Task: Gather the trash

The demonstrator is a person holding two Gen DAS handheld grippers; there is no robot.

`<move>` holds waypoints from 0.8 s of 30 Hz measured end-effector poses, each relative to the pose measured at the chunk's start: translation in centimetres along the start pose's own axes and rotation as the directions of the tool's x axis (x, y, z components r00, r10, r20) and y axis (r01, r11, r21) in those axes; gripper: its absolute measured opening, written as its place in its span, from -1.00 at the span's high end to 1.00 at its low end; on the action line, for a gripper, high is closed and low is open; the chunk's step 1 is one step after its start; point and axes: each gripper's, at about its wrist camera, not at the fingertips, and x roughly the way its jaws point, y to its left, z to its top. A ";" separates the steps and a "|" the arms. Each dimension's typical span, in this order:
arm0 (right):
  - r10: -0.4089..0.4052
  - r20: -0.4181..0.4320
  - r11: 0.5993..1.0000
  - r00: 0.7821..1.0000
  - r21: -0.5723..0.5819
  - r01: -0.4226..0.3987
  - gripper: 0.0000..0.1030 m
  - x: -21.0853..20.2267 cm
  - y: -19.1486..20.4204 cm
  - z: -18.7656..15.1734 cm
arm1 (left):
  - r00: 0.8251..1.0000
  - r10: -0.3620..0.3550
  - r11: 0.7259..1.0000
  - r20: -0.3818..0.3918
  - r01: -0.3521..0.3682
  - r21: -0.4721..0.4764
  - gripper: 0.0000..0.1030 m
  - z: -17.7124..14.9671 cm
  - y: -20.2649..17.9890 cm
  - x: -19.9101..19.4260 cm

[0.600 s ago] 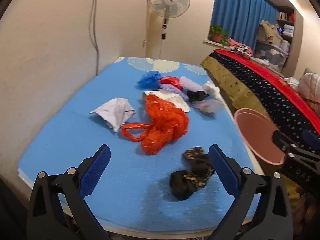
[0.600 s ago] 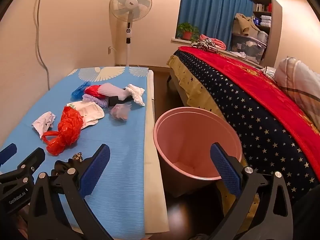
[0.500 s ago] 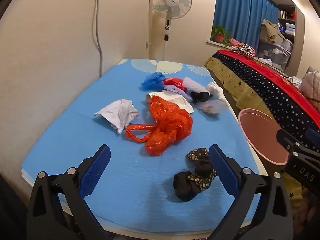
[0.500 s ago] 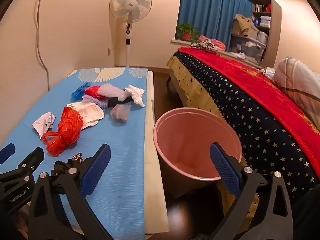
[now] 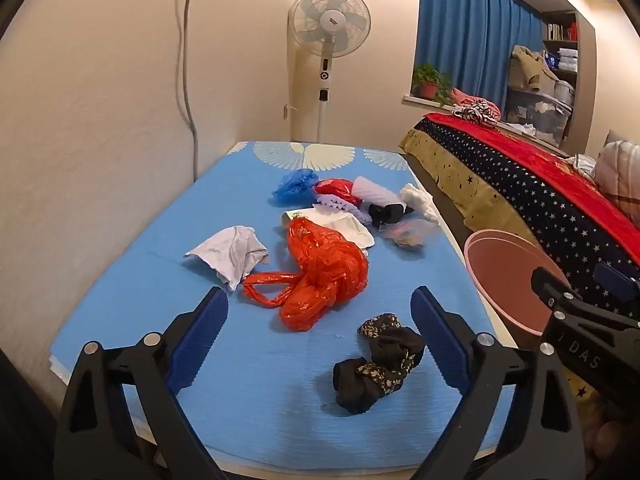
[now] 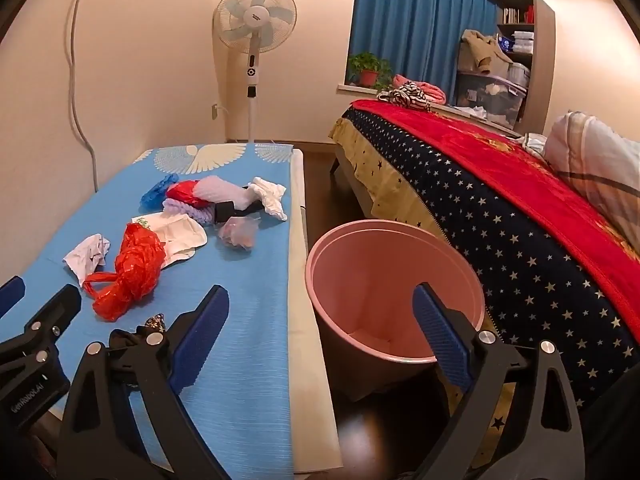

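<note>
Trash lies on a blue mat point(image 5: 132, 288). Nearest is a black patterned cloth point(image 5: 380, 362), then an orange plastic bag point(image 5: 320, 272) and a white crumpled rag point(image 5: 230, 250). Farther back lies a pile with a blue bag point(image 5: 294, 186), a red bag point(image 5: 334, 188) and white pieces. An empty pink bin point(image 6: 394, 280) stands on the floor right of the mat. My left gripper point(image 5: 318, 338) is open and empty above the mat's near end, just behind the black cloth. My right gripper point(image 6: 320, 340) is open and empty, before the bin's near rim.
A bed with a red and starred blanket point(image 6: 520, 200) runs along the right. A standing fan point(image 6: 254, 40) is at the far wall. A beige wall point(image 5: 100, 120) borders the mat's left side. Dark floor point(image 6: 320, 160) lies between mat and bed.
Both views have shifted only slightly; the left gripper has eased a little back and left. Both grippers stay open and nothing on the mat has moved.
</note>
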 end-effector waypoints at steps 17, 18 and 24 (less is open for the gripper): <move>0.013 -0.002 1.000 1.000 -0.010 -0.013 -0.77 -0.2 0.5 0.2 | 1.000 -0.023 1.000 -0.008 0.023 -0.008 -0.74 -0.1 0.0 -0.1; 0.013 -0.002 1.000 1.000 -0.010 -0.014 -0.77 -0.2 0.6 0.2 | 1.000 -0.023 1.000 -0.009 0.023 -0.009 -0.74 -0.1 0.0 -0.1; 0.013 0.001 1.000 1.000 -0.010 -0.013 -0.77 -0.3 0.7 0.2 | 1.000 -0.024 1.000 -0.008 0.024 -0.009 -0.74 -0.1 0.0 -0.1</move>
